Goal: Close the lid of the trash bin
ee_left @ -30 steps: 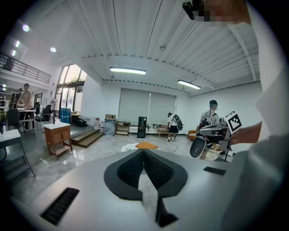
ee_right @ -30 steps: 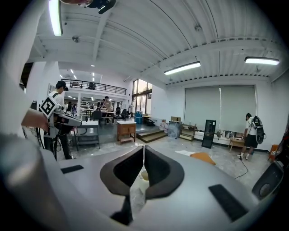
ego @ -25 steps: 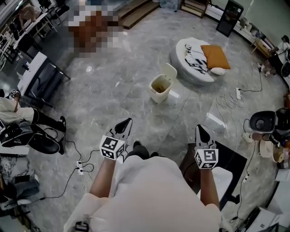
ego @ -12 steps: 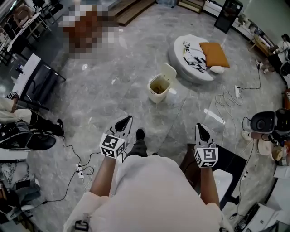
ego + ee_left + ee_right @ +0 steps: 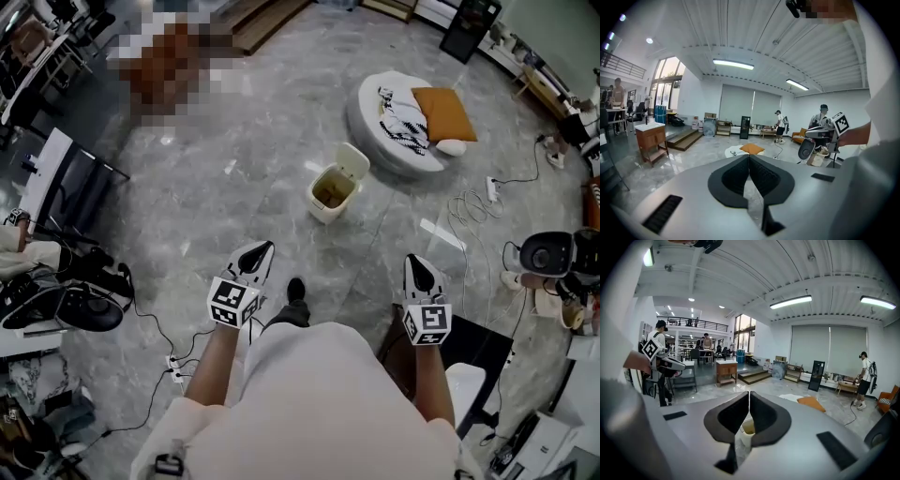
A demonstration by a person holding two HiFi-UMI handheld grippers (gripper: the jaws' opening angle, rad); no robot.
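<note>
Marble floor (image 5: 234, 216) bears the open trash bin (image 5: 333, 187); jaws of left gripper (image 5: 268, 247) and right gripper (image 5: 413, 262) closed.

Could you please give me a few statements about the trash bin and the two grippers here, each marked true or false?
1. The trash bin has its lid shut. False: the lid stands open, tipped back.
2. The left gripper and the right gripper both have their jaws together with nothing between them. True.
3. The right gripper is touching the bin. False: it is well short of it, with bare floor between.
4. An orange pillow lies on the round white cushion beyond the bin. True.
</note>
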